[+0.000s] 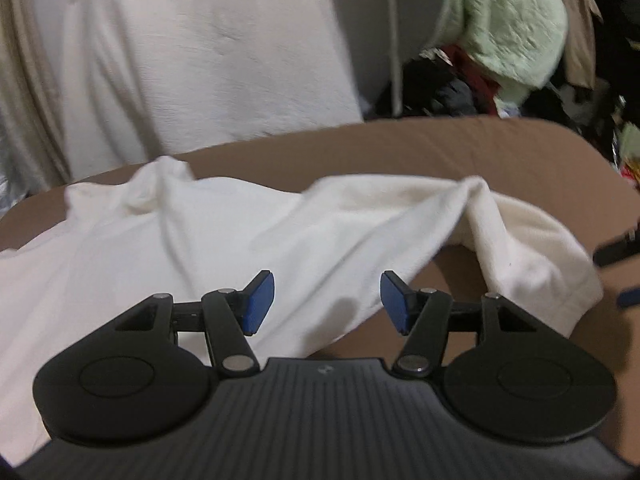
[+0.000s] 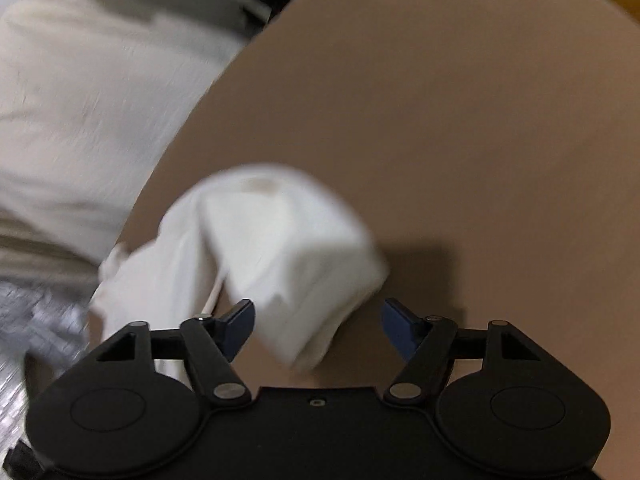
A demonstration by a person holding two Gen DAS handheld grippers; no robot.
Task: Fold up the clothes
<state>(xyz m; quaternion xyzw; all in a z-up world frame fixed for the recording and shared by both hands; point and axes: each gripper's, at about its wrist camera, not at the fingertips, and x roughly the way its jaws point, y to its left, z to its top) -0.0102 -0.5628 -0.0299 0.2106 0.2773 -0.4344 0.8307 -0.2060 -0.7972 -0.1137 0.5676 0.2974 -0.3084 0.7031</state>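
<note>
A white garment (image 1: 224,236) lies rumpled across the brown table (image 1: 360,148), with one sleeve (image 1: 520,236) reaching to the right. My left gripper (image 1: 327,300) is open and empty just above the garment's near edge. In the right wrist view the sleeve end (image 2: 280,248) lies bunched on the brown table (image 2: 460,140). My right gripper (image 2: 317,328) is open, its jaws on either side of the sleeve's near edge, holding nothing. The right wrist view is blurred. The tip of the right gripper (image 1: 616,252) shows at the right edge of the left wrist view.
A large cream cushion or bedding (image 1: 180,52) stands behind the table. A pale green fluffy cloth (image 1: 508,24) and dark clutter (image 1: 460,88) pile up at the back right. Cream bedding (image 2: 80,100) lies left of the table in the right wrist view.
</note>
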